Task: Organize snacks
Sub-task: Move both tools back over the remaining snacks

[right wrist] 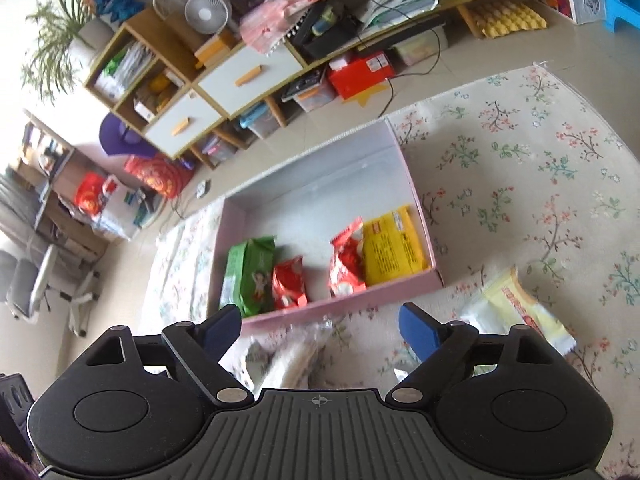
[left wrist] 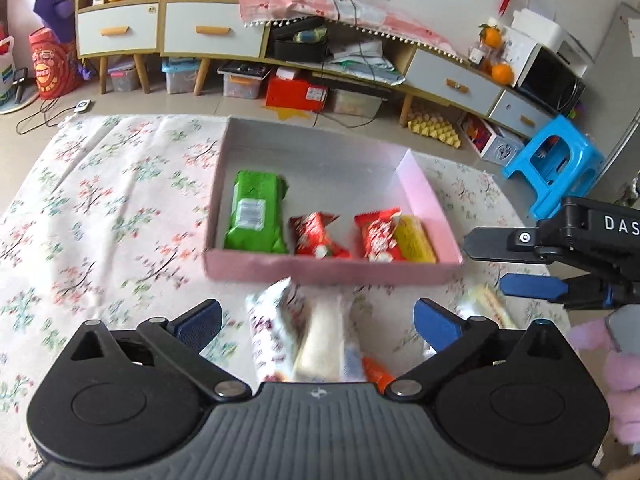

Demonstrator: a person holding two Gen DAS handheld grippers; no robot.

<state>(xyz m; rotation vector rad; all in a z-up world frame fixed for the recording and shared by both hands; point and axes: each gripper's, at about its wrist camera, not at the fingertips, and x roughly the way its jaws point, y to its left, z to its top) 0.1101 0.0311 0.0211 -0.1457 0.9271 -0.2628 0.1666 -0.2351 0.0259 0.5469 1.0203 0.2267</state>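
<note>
A pink box (left wrist: 328, 270) lies on the floral cloth (left wrist: 100, 216). Inside it, along the near wall, are a green packet (left wrist: 256, 212), two red packets (left wrist: 316, 236) (left wrist: 376, 236) and a yellow packet (left wrist: 416, 240). My left gripper (left wrist: 318, 316) is open just in front of the box, above loose white packets (left wrist: 324, 340) and an orange one (left wrist: 376, 372), with its pads apart from them. My right gripper (left wrist: 490, 262) (right wrist: 320, 320) is open at the box's right corner with nothing in it. A pale yellow packet (right wrist: 516, 312) lies to its right.
Low cabinets with drawers (left wrist: 208, 32) line the far wall, with boxes and bins on the floor beneath. A blue stool (left wrist: 556, 164) stands at the right past the cloth's edge. A pink sleeve (left wrist: 624, 360) shows at the right edge.
</note>
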